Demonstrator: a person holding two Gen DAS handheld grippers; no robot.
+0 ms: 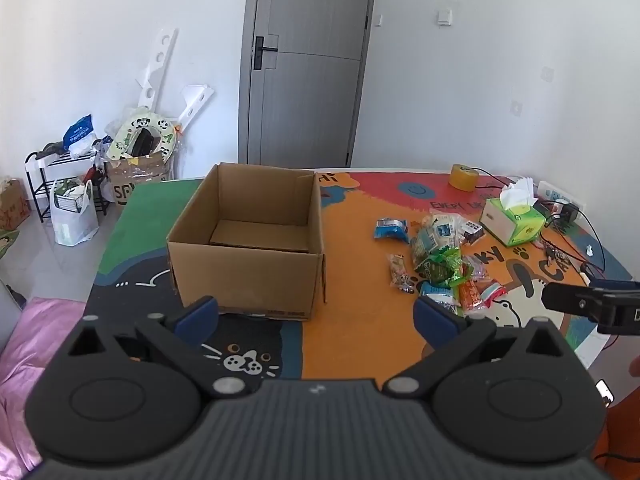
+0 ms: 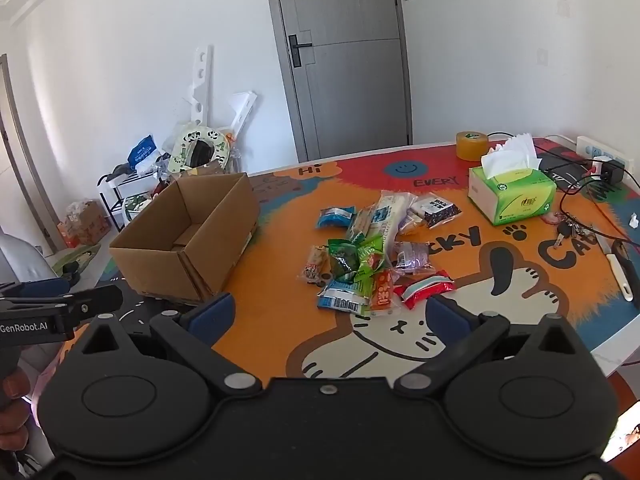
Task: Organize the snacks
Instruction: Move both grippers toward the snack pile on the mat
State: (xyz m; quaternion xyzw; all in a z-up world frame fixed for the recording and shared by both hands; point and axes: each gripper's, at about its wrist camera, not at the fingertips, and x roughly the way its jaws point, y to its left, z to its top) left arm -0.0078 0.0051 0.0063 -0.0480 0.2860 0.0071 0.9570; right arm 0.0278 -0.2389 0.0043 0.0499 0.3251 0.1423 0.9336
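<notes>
An open, empty cardboard box (image 1: 248, 240) stands on the colourful cartoon table mat (image 1: 360, 340); it also shows in the right wrist view (image 2: 188, 236). A pile of snack packets (image 1: 440, 260) lies to its right, seen also in the right wrist view (image 2: 376, 256). My left gripper (image 1: 316, 316) is open and empty, hovering in front of the box. My right gripper (image 2: 328, 316) is open and empty, just before the near edge of the snack pile. Each gripper's body shows at the edge of the other's view.
A green tissue box (image 2: 512, 196), a roll of tape (image 2: 472, 145), keys (image 2: 568, 232), cables and a power strip (image 2: 604, 156) sit at the table's right side. Clutter, a rack and bags (image 1: 76, 216) stand on the floor beyond the left edge. A pink cloth (image 1: 24, 344) lies at left.
</notes>
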